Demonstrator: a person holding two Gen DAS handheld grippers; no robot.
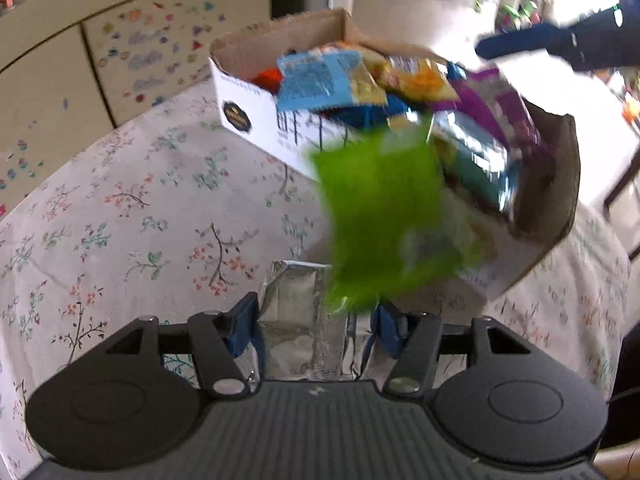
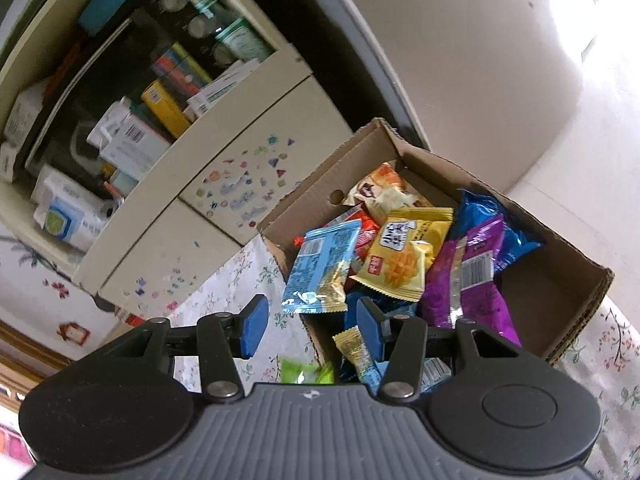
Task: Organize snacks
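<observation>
A cardboard box [image 1: 256,100] full of snack packets stands on the flowered tablecloth; it also shows in the right wrist view [image 2: 560,292]. A blurred green packet [image 1: 380,220] hangs in the air in front of the box, above my left gripper [image 1: 316,324]. A silver packet [image 1: 296,312] lies between the left gripper's open fingers, which stand apart from it. My right gripper [image 2: 312,328] is open and empty above the box's near edge. A blue packet [image 2: 320,268], a yellow packet [image 2: 404,260] and a purple packet [image 2: 468,280] lie in the box.
A cream cabinet with stickers [image 2: 240,188] stands behind the table, with shelves of boxes and bottles [image 2: 132,120] above. The right gripper's dark fingers [image 1: 520,44] show at the top right of the left wrist view. A green packet's edge [image 2: 304,372] shows below the right gripper.
</observation>
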